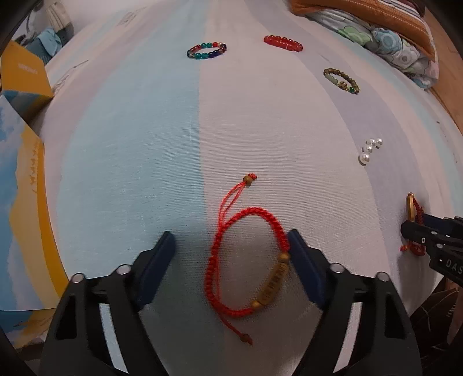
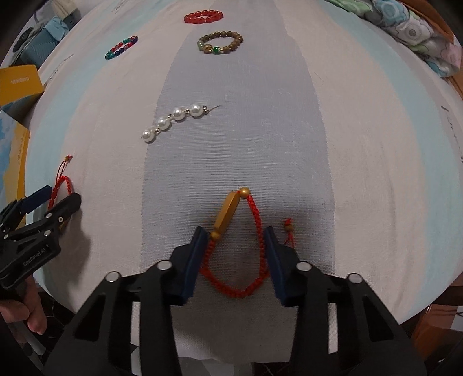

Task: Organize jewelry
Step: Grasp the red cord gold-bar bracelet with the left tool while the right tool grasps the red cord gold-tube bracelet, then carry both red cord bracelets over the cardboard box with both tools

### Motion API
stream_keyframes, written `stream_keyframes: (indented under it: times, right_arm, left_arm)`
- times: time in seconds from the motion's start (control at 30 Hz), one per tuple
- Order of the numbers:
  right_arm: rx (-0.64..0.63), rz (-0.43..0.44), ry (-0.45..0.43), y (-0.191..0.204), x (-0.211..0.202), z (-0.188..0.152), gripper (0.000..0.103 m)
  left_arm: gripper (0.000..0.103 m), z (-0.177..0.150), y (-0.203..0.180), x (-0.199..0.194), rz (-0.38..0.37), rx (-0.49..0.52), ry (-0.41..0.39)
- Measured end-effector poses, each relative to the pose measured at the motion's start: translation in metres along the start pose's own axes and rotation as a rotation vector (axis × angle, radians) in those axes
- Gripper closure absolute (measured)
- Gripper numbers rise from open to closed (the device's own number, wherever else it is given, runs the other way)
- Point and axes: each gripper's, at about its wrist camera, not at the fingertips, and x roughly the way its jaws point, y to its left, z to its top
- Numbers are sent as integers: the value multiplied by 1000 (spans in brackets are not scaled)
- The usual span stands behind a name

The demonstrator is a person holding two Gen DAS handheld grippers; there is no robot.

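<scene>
1. The left gripper (image 1: 231, 243) is hovering low over the striped pastel cloth (image 1: 130, 144), fingers spread wide apart around the red braided cord bracelet with the engraved wooden tube bead (image 1: 246, 263); the right blue pad (image 1: 303, 266) is sitting just beside the cord.
2. The right gripper (image 2: 235, 240) is also gaping open, straddling the red braided bracelet with the long gold bar charm (image 2: 234, 240), which is lying flat near the cloth's near edge.
3. Farther out, the short strand of four white pearls (image 2: 170, 121) is resting between the near and far pieces.
4. At the far end, the brown wooden bead bracelet with green stones (image 2: 221, 42), the all-red bead bracelet (image 2: 203, 16) and the multicoloured glass bead bracelet (image 2: 121, 47) are lying well apart.
5. A yellow cardboard box (image 1: 23, 75) is sitting at the far left.
</scene>
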Motion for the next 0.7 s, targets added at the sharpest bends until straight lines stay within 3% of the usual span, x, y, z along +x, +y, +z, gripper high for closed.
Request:
stream_keyframes:
  times: [0.27,0.33,0.4,0.47,0.7]
  right_arm:
    - [17,3,1,-2,-1,1,86]
    - [19,0,0,-1,-2,1,88]
    - [18,0,-9,0,-5,2,92]
    - [16,-4,-21,2,-8,2,92]
    - [11,-1,-57,4,-16,3,92]
  left_arm:
    - [55,1,5,-4,5,0,3]
    - [66,1,5,-5,2,6,3]
    - [82,2,6,-6,-11,7,2]
    - [91,3,8,-7,-25,0,1]
    - [92,9,13,-19,-44,-18,-28]
